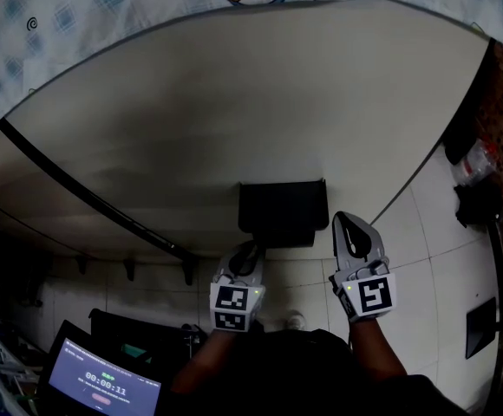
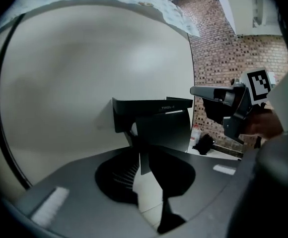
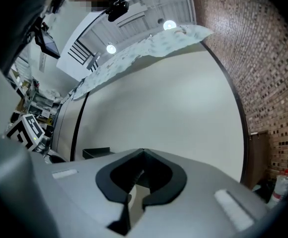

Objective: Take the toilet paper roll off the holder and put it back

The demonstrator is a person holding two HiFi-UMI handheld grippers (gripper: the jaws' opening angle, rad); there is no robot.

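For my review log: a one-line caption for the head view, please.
Left gripper at the black wall-mounted holder's lower edge; right gripper, shut, beside the holder.

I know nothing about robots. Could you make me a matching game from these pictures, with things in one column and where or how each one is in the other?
1 holder
2 right gripper
3 brick wall
4 screen

a jaws shut, nothing between them
b lit, lower left in the head view
c black, mounted on the pale panel
d to the right of the pale panel

Pairs: 1c, 2a, 3d, 4b
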